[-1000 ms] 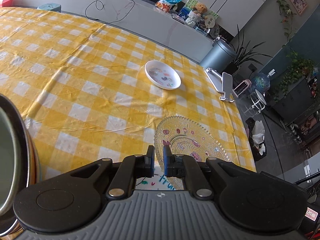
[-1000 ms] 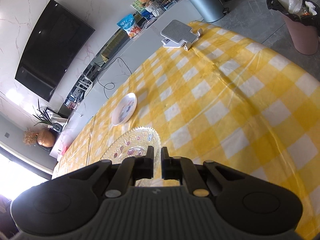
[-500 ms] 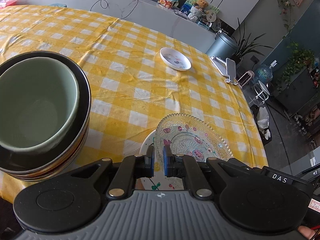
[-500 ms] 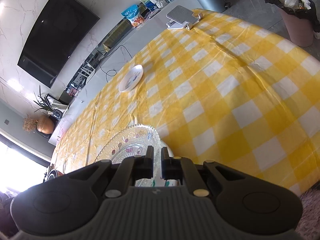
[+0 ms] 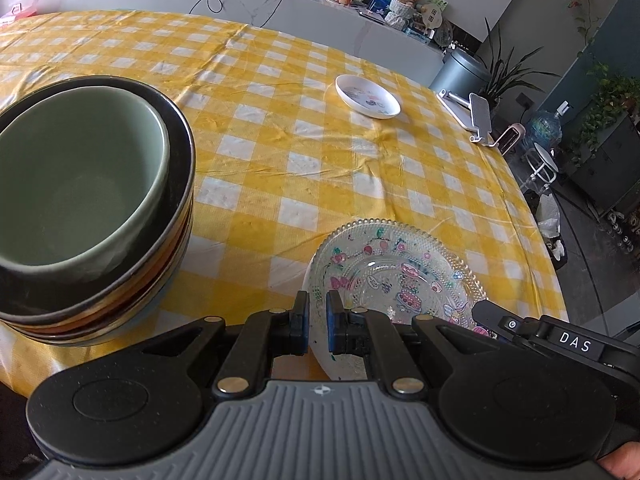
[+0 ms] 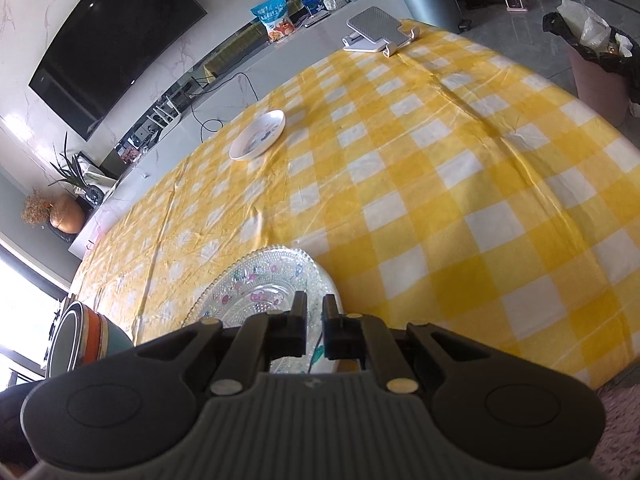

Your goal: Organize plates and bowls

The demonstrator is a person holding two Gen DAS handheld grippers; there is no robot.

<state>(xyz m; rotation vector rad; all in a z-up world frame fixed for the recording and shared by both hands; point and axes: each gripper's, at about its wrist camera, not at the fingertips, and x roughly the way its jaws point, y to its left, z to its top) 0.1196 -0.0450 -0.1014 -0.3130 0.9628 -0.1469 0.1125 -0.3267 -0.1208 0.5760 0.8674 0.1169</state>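
A clear patterned glass plate [image 5: 404, 272] lies on a white printed plate [image 5: 320, 344] at the table's near edge; both show in the right wrist view [image 6: 260, 284]. My left gripper [image 5: 317, 312] is shut on the left rim of these plates. My right gripper [image 6: 314, 314] is shut on their right rim. A stack of bowls with a green bowl [image 5: 76, 184] on top stands at the left, also seen in the right wrist view [image 6: 88, 340]. A small white dish [image 5: 367, 96] sits far across the yellow checked tablecloth [image 5: 280, 128].
A grey phone stand [image 5: 472, 114] stands at the table's far right edge, also in the right wrist view [image 6: 374, 28]. A grey bin [image 5: 460, 72] and a pink bin [image 6: 600, 76] stand on the floor beyond the table.
Both grippers have drawn back toward the near table edge with the plates in their grip. The bowl stack has come fully into the left view.
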